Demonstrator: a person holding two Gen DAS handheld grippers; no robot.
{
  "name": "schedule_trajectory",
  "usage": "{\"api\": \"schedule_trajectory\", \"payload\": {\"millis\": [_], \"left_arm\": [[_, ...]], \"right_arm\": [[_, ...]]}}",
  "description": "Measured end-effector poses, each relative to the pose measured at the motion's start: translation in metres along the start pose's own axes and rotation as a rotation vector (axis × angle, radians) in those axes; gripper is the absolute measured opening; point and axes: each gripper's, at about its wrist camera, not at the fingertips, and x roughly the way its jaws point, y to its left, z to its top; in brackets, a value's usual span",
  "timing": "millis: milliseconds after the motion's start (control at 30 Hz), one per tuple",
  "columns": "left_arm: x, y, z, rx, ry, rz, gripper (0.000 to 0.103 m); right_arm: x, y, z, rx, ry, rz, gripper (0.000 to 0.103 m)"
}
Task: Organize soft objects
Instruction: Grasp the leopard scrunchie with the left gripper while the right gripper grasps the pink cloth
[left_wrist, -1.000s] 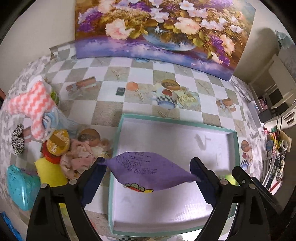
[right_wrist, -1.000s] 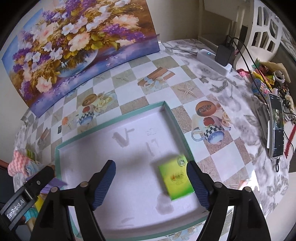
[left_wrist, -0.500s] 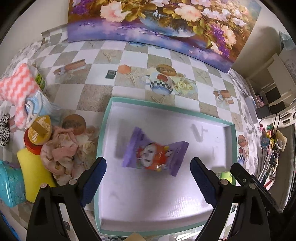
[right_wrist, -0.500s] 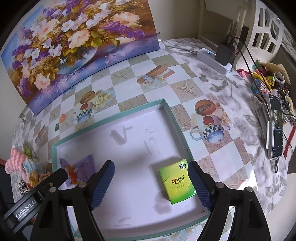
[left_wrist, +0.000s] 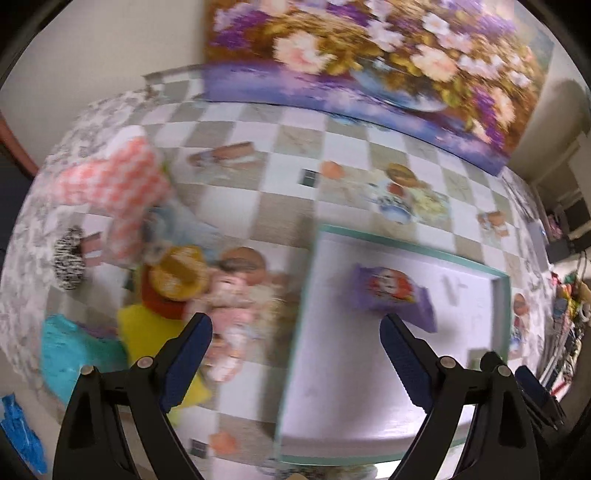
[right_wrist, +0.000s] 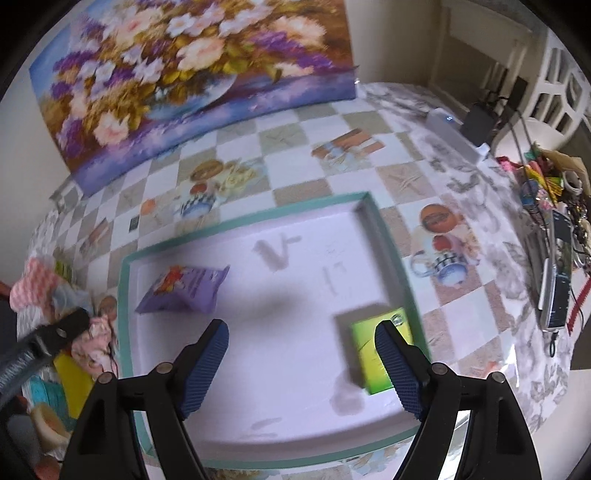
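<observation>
- Purple snack pouch (right_wrist: 183, 290) flat on the white floor of the teal-rimmed tray (right_wrist: 380, 236), toward the tray's left wall as the right wrist view shows it; printed face up, nothing touching it.
- Long axis of pouch roughly along the tray's length, slightly tilted; crimped ends toward the tray's left and right walls. Puffed middle, so likely soft and easy to crush; lying free on the tray floor suits that.
- Green tissue pack (right_wrist: 380, 350) also inside the tray, tucked into the right near corner, well apart from the pouch. Judged: spacing leaves the tray's middle free for more items.
- Left gripper (left_wrist: 295, 354) with jaws wide apart and empty, hanging above the tray's left rim, half over the tray, half over the pile beside it. Picture heavily smeared.
- Right gripper (right_wrist: 301, 363) also spread wide, holding nothing, over the near part of the tray floor; right pad in front of the tissue pack, contact not apparent.
- Outside the tray's left wall: heap of soft things not yet sorted — pink plush doll (left_wrist: 229, 306), yellow sponge (left_wrist: 147, 332), orange-yellow round item (left_wrist: 177, 273), pink chevron cloth (left_wrist: 118, 192), teal item (left_wrist: 74, 354), black-and-white speckled scrunchie (left_wrist: 70, 258).
- Judged: two pieces sorted, most of the heap outstanding; the doll nearest the left gripper looks like the next candidate.
- Beyond the tray: checked tablecloth (right_wrist: 295, 140), flower painting (right_wrist: 192, 70) propped against the wall behind it; clutter and a phone (right_wrist: 554, 273) past the tray's right side.
</observation>
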Motion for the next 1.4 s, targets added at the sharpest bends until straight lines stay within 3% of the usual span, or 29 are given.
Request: {"api": "schedule_trajectory", "payload": {"millis": [600, 867, 1133, 1400], "left_arm": [[-0.046, 0.140, 0.008, -0.161, -0.118, 0.126, 0.093], [-0.048, 0.225, 0.001, -0.324, -0.117, 0.175, 0.093], [-0.040, 0.283, -0.008, -0.432, -0.097, 0.171, 0.093], [-0.021, 0.310, -0.004, -0.494, -0.057, 0.137, 0.093]], "right_arm": [[-0.002, 0.071, -0.018, -0.095, 0.003, 0.085, 0.084], [-0.005, 0.111, -0.026, -0.139, -0.017, 0.128, 0.084], [-0.005, 0.158, -0.036, -0.205, -0.013, 0.210, 0.084], [-0.001, 0.198, -0.033, -0.259, -0.012, 0.269, 0.084]]}}
